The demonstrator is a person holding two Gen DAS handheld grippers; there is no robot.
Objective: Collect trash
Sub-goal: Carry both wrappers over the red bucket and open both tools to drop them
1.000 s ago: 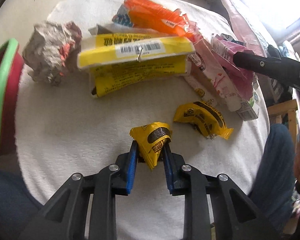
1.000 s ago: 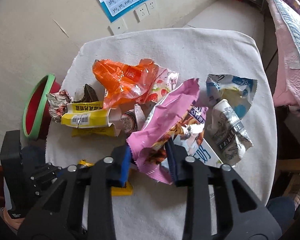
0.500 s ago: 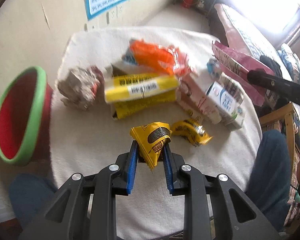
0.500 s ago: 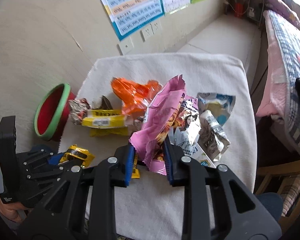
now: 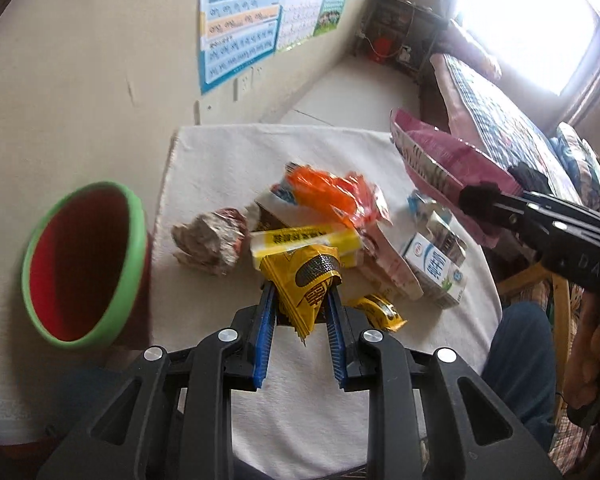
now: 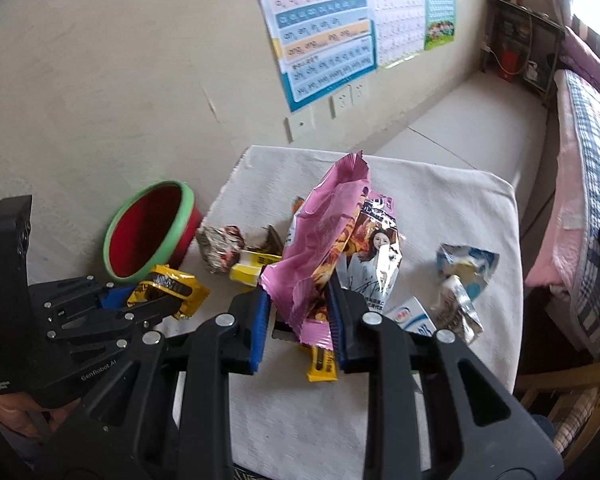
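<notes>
My left gripper (image 5: 300, 300) is shut on a small yellow snack wrapper (image 5: 306, 280), held up above the white-clothed table (image 5: 228, 168). From the right wrist view the same wrapper (image 6: 168, 286) shows in that left gripper (image 6: 140, 300), near the bin. My right gripper (image 6: 300, 300) is shut on a large pink snack bag (image 6: 332, 232), lifted off the table; in the left wrist view the bag (image 5: 440, 156) hangs at the right. A red bin with a green rim (image 5: 84, 260) stands left of the table, also seen as the bin (image 6: 148, 232) in the right wrist view.
Loose trash lies on the cloth: an orange wrapper (image 5: 332, 192), a yellow box (image 5: 304, 240), a crumpled foil wrapper (image 5: 208, 240), a milk carton (image 5: 436, 264), another yellow wrapper (image 5: 380, 308), a blue-white bag (image 6: 464, 276). A bed (image 6: 580, 160) stands at the right; a person's knee (image 5: 516, 360) is near.
Both grippers have risen from the table with their wrappers held. The pink bag came up off the pile. The red bin has come further into both views.
</notes>
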